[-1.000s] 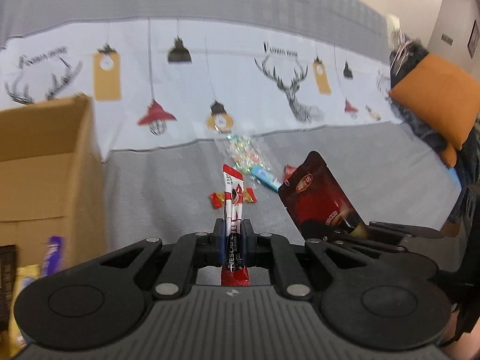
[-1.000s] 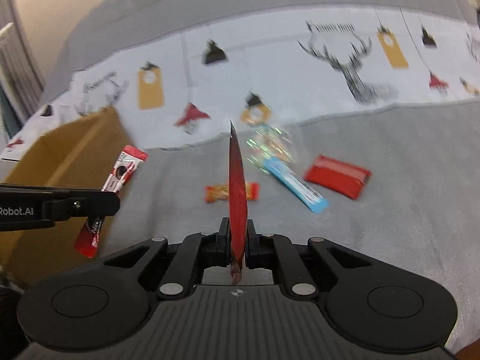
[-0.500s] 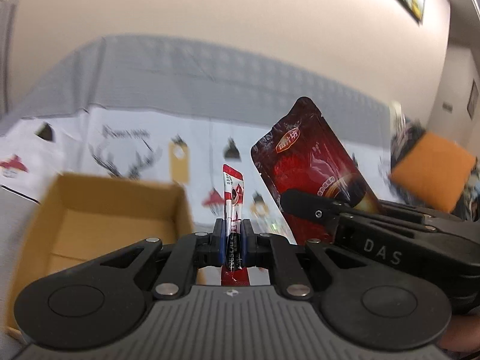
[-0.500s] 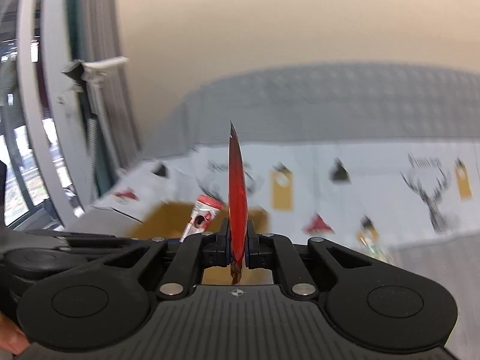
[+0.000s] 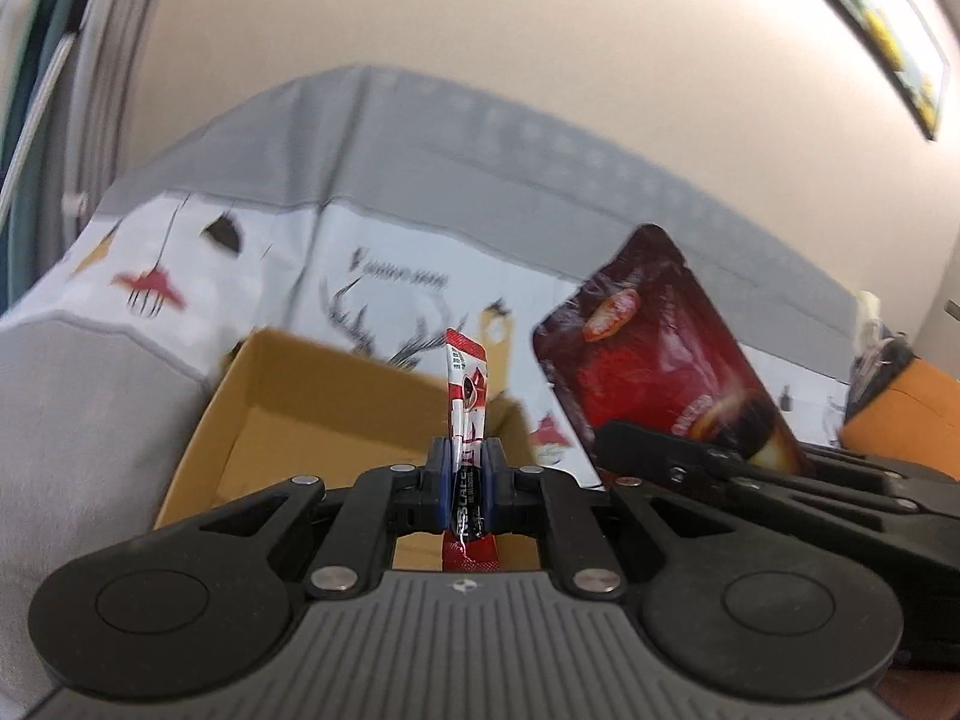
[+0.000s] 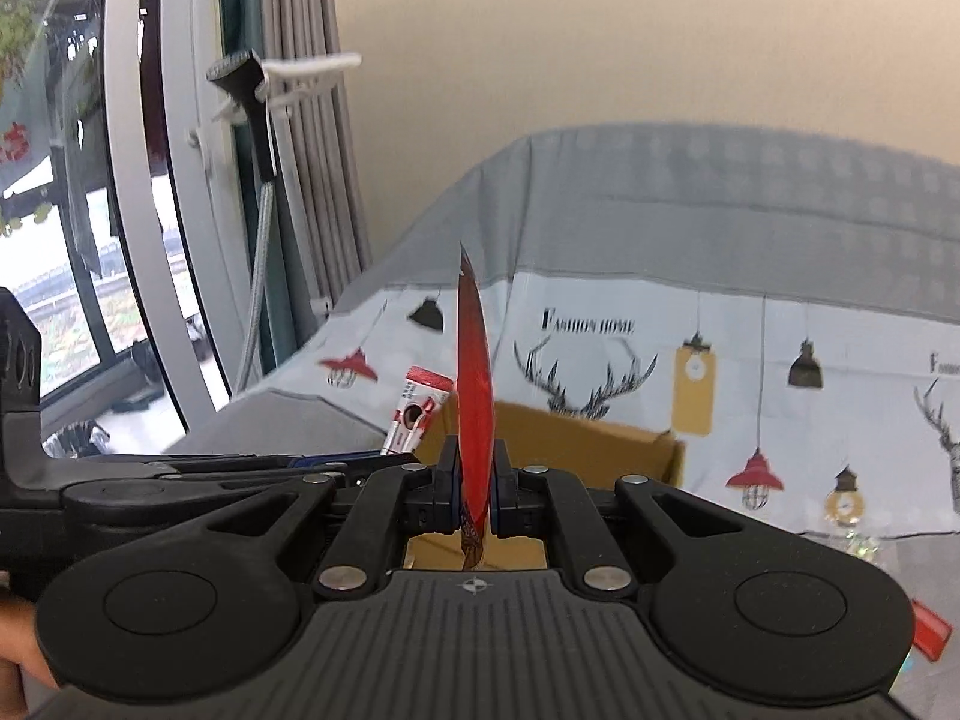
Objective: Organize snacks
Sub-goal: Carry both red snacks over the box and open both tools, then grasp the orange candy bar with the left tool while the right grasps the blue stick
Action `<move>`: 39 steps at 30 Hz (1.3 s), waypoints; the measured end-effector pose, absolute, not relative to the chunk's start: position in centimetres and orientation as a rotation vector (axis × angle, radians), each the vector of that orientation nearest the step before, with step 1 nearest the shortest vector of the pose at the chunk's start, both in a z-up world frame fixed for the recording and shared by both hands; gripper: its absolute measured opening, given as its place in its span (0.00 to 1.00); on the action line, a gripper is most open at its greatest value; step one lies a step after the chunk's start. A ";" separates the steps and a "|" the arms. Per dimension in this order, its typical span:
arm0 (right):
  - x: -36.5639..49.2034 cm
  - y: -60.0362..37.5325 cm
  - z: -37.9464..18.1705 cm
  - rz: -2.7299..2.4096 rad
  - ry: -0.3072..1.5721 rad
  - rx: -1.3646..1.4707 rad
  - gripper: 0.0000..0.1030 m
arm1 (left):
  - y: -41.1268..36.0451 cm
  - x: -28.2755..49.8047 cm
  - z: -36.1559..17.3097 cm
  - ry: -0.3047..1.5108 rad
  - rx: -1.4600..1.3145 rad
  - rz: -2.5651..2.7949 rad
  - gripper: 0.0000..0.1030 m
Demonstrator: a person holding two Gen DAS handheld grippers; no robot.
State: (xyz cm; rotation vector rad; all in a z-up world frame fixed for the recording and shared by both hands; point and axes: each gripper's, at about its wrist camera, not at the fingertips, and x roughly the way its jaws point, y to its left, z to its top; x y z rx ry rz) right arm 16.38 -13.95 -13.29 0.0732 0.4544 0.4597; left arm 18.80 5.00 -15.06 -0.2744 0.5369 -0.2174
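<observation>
Beige wall and a grey sofa draped in a deer-and-lantern throw fill the left wrist view. Out front, the left tongs (image 5: pixel 461 483) are clamped on a red-and-white coffee stick (image 5: pixel 465 414), which stands upright between the pads. Just beyond and below the fingertips sits the open cardboard box (image 5: pixel 288 414), its floor bare as far as I can see from here. To the right of these tongs, the right tongs (image 5: pixel 708 468) carry a dark red snack pouch (image 5: pixel 654 354), tilted, near the box's right corner. An orange cushion (image 5: pixel 900 414) lies far off to the right.

From the right wrist, a window and grey curtains (image 6: pixel 300 180) stand at the left. The right tongs (image 6: pixel 475 495) pinch the snack pouch (image 6: pixel 474 360) edge-on, with the cardboard box (image 6: pixel 600 438) directly ahead past the fingertips. The left tongs (image 6: pixel 336 465) come in from the left, the coffee stick (image 6: pixel 417 411) poking up over the box's near-left edge.

My guess: both packets are lifted and close to the drop, neither released yet. A clear wrapper (image 6: pixel 852 540) and a red packet (image 6: pixel 930 630) lie on the seat at the right, so more remains. The two tongs crowd each other over the box.
</observation>
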 end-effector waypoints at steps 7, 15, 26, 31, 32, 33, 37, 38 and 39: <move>20.2 -11.4 -18.9 0.446 0.612 0.066 0.08 | 7.2 21.9 -21.1 0.664 -0.266 -0.132 0.10; 22.7 -9.9 -25.8 0.427 0.811 0.116 0.08 | 8.3 23.1 -27.6 0.840 -0.264 -0.073 0.10; 22.1 -10.8 -26.2 0.504 0.798 0.201 0.36 | 9.0 21.7 -25.1 0.795 -0.301 -0.037 0.78; 19.9 -15.4 -23.8 0.495 0.682 0.257 0.41 | 5.0 19.9 -21.4 0.698 -0.233 -0.104 0.84; 19.2 -16.8 -23.5 0.481 0.656 0.265 0.45 | 3.9 19.8 -21.1 0.687 -0.228 -0.125 0.84; 18.8 -18.1 -23.4 0.470 0.637 0.271 0.49 | 2.6 19.7 -20.8 0.677 -0.215 -0.147 0.84; 16.6 -23.8 -23.9 0.412 0.573 0.257 0.53 | -4.6 19.9 -20.9 0.660 -0.122 -0.262 0.84; 16.3 -25.1 -24.3 0.388 0.566 0.243 0.54 | -6.5 20.0 -21.1 0.653 -0.095 -0.284 0.84; 15.9 -26.8 -24.9 0.362 0.559 0.226 0.54 | -8.2 20.4 -21.5 0.649 -0.074 -0.305 0.84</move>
